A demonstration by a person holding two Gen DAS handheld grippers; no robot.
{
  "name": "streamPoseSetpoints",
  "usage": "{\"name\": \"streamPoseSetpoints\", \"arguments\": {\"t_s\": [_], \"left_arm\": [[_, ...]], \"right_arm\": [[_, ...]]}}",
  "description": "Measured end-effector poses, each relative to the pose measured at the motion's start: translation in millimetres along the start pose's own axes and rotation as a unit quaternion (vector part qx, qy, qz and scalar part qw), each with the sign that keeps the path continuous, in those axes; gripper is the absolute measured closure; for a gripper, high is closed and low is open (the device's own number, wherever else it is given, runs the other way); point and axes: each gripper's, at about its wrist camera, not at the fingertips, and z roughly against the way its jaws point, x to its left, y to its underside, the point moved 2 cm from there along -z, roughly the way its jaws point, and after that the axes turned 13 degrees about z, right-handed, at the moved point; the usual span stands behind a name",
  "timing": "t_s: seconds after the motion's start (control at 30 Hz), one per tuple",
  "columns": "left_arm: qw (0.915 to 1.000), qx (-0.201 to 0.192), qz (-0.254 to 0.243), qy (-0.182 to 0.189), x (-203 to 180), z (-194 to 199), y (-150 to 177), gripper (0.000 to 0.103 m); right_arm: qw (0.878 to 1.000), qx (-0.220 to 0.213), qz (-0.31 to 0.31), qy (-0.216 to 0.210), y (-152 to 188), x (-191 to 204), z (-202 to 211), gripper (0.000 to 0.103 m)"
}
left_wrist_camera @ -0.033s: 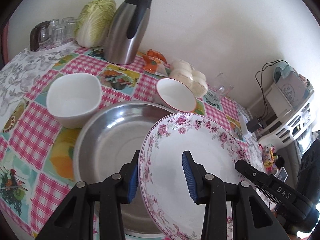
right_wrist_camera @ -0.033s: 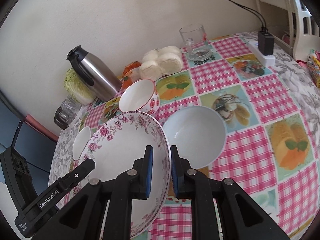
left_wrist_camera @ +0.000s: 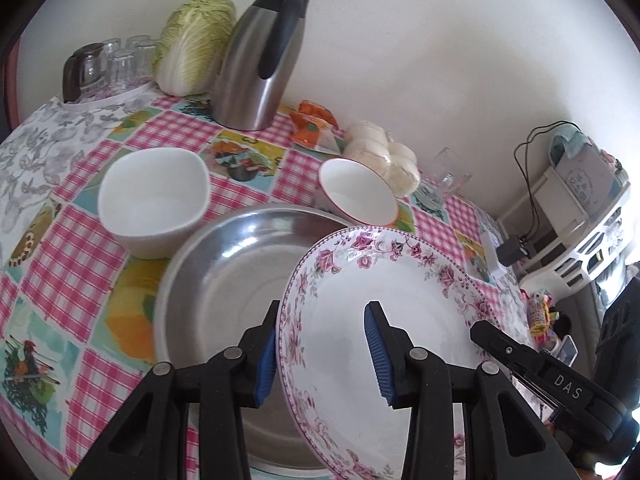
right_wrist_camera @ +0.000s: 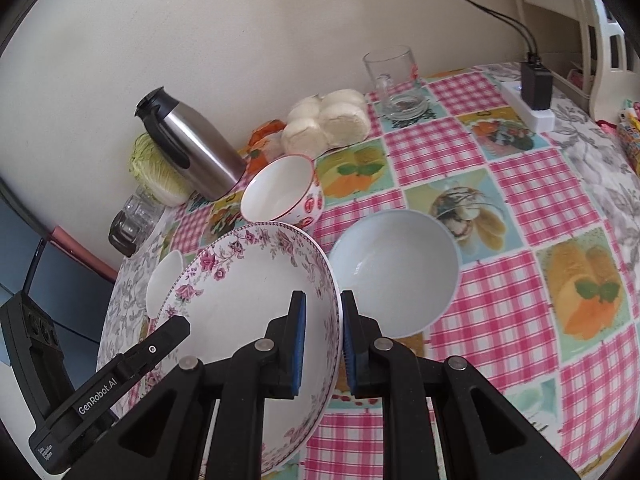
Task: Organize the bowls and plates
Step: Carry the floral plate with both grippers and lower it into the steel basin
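Nearest, both grippers hold the floral plate (left_wrist_camera: 400,320) by opposite rims, tilted above the tabletop (right_wrist_camera: 500,200). The right gripper (right_wrist_camera: 323,344) has its fingers clamped tight on the right rim. The left gripper (left_wrist_camera: 320,352) straddles the left rim with one pad against the underside, but the inner pad seems to stand off the plate, so I cannot tell whether it truly grips. Just behind on the left lies the steel pan (left_wrist_camera: 224,280); on the right, a pale bowl (right_wrist_camera: 396,272). I'd level the plate and lower both sides together, clear of the red-rimmed bowl (right_wrist_camera: 284,196) beyond.
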Motion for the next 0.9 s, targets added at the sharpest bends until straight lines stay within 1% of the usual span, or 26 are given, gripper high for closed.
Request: {"name": "streamPoseSetpoints", "arguments": {"t_s": [0.1,0.33,0.5,0.8,0.9], "left_arm": [[0.9999,-0.007,0.007,-0.013,14,0,-7,0.060],[0.9993,-0.015,0.024,-0.025,38,0,-15,0.060],[0.9989,-0.014,0.034,-0.030,43,-5,-19,0.060],[0.9979,0.005,0.036,-0.054,43,-33,-21,0.060],[0.9972,0.009,0.028,-0.068,40,-41,-19,0.060]], "right_arm": [[1.000,0.007,0.003,-0.013,0,12,-11,0.086],[0.999,0.014,0.013,-0.031,-1,33,-27,0.086],[0.999,0.023,0.022,-0.025,-1,39,-38,0.086],[0.999,0.042,0.017,-0.010,-2,31,-55,0.086],[0.999,0.046,0.013,-0.007,-2,27,-59,0.086]]}}
